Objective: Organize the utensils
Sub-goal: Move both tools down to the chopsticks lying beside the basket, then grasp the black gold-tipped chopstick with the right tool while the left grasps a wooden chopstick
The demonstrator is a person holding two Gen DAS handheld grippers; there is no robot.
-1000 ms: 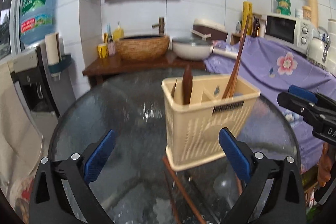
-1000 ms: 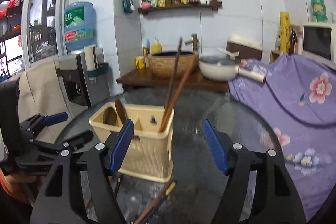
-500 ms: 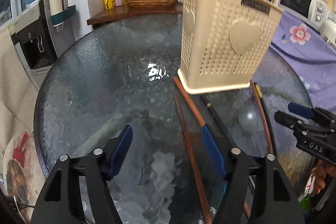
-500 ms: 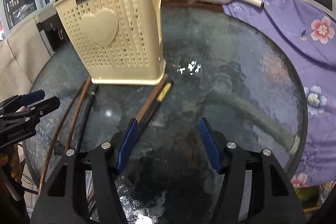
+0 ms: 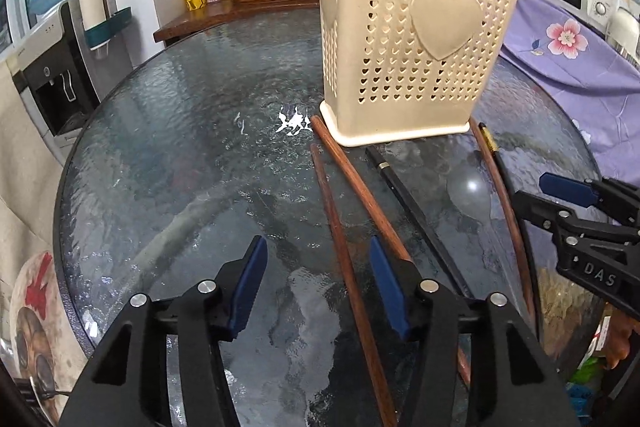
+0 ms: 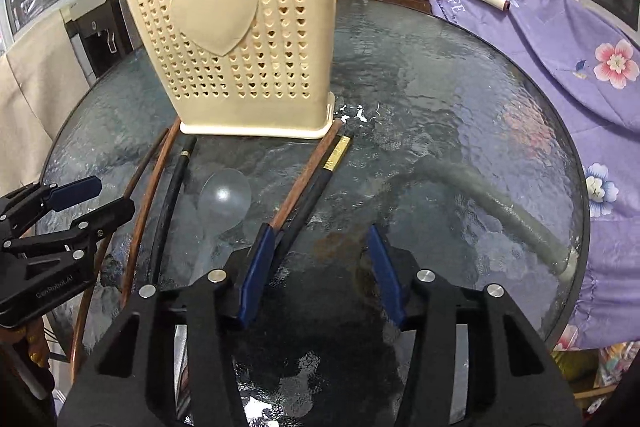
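Left gripper (image 5: 316, 283) half open, jaws just been narrowing, one brown chopstick (image 5: 340, 247) running between its pads, untouched. Right gripper (image 6: 320, 259) likewise closing, over bare worktop (image 6: 440, 131); a brown-black pair just beside its left pad. Loose chopsticks counted: three brown, two black with gold bands. One clear spoon (image 6: 224, 195) between. Farthest: one cream perforated holder (image 5: 408, 35), heart-embossed, upright.

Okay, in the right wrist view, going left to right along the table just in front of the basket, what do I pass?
Other tool → brown chopstick → black chopstick → clear spoon → brown chopstick → gold-banded black chopstick.
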